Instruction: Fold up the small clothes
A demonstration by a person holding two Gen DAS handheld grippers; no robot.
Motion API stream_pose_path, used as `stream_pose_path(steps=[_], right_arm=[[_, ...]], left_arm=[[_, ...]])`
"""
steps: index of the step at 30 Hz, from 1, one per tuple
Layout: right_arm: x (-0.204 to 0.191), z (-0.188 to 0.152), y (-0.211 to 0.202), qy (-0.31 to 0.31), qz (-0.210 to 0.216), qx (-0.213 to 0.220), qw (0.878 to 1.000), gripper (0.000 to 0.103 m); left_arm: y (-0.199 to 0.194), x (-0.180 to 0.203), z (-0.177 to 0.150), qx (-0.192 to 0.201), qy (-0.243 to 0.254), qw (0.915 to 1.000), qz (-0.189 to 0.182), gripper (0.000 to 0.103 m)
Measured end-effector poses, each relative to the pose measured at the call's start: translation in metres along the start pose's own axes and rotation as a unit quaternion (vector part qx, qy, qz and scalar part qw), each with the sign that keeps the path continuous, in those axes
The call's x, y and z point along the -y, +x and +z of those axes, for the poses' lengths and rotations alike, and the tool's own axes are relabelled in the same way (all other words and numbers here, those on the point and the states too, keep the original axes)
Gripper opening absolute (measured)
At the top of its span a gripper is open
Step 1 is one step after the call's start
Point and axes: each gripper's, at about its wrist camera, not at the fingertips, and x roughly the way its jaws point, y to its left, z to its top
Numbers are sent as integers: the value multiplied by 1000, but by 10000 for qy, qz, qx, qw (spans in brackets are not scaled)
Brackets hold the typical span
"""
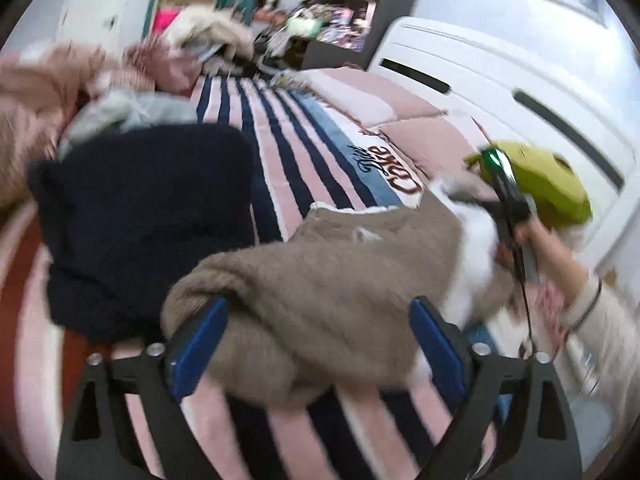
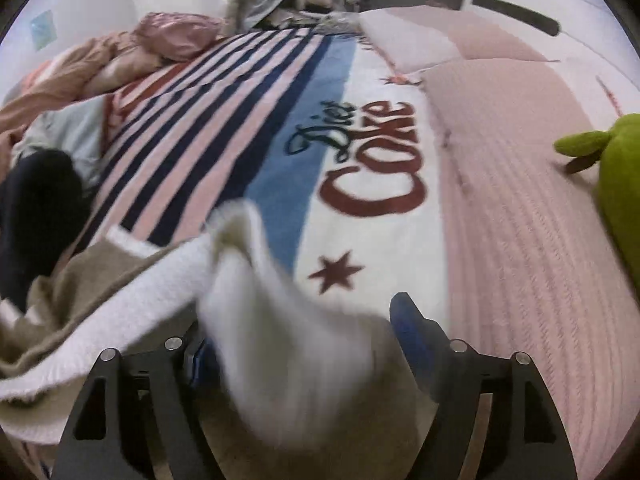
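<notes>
A taupe fleece garment (image 1: pixel 320 280) with a white lining lies bunched on the striped Diet Coke blanket (image 1: pixel 280 148). My left gripper (image 1: pixel 316 344) stands wide open, its blue pads on either side of the garment's near fold. My right gripper (image 2: pixel 296 344) is open too, with the garment's white lining (image 2: pixel 288 340) lying between its fingers; the garment's taupe side (image 2: pixel 80 280) trails off to the left. In the left wrist view the right gripper (image 1: pixel 508 208) sits at the garment's far right end, held by a hand.
A folded dark navy garment (image 1: pixel 148 224) lies left of the taupe one. A grey garment (image 1: pixel 128 112) and a peach duvet (image 1: pixel 36 108) lie behind it. A green plush toy (image 2: pixel 616 184) sits at the right on pink pillows (image 2: pixel 500 120). A white headboard (image 1: pixel 520 92) is behind.
</notes>
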Motion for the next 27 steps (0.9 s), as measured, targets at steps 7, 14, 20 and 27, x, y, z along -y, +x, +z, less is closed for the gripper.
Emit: stream_pose_path(steps=[7,14,20,27], right_arm=[[19,-1,-26,475,108,-58,9988,74],[20,-56,-74,229,573,-23,9981,80],[23,-83,-86,26,467,13,9989,80],[12,-82,-84,12,920,134,9957,80]], left_arm=[[0,56,-23,-264,946,9951,-106,100],[67,99,-30,-460,1428,9871,555,100],[69,80,-8,-567,840,9922,730,7],[80,49,39,-392,791,9840,1548,6]])
